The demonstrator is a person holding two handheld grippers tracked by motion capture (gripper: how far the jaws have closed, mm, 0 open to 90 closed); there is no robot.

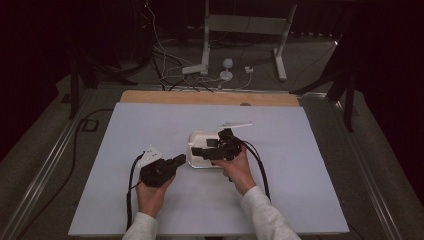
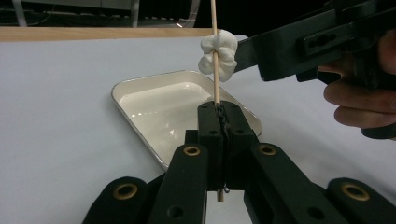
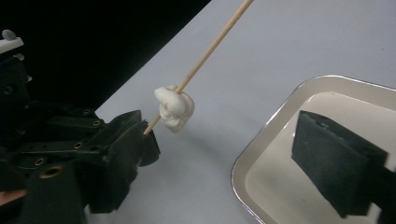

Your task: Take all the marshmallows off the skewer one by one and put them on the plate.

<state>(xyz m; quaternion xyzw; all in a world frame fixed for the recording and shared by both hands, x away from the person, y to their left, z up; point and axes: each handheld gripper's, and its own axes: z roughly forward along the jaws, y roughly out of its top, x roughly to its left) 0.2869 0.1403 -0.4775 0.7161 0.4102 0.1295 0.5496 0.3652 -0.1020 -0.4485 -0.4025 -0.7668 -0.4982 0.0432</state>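
Observation:
My left gripper (image 2: pixel 222 116) is shut on the lower end of a thin wooden skewer (image 2: pixel 215 79), which rises straight up from its jaws. A soft white lump (image 2: pixel 218 55) is threaded on the skewer a short way above the grip. From the right, a finger (image 2: pixel 280 49) of my right gripper (image 1: pixel 201 149) reaches in and its tip meets the lump's side. In the right gripper view the lump (image 3: pixel 174 109) sits just past the left gripper (image 3: pixel 142 135), well apart from my right gripper's own pad (image 3: pixel 336 165); those jaws stand wide apart.
A shallow white tray (image 1: pixel 192 148) with a metal rim (image 2: pixel 140 85) lies mid-table under the grippers, nothing in it. The table (image 1: pixel 150 125) has a pale sheet and a wooden strip along its far edge. Cables and a stand's feet lie on the floor beyond.

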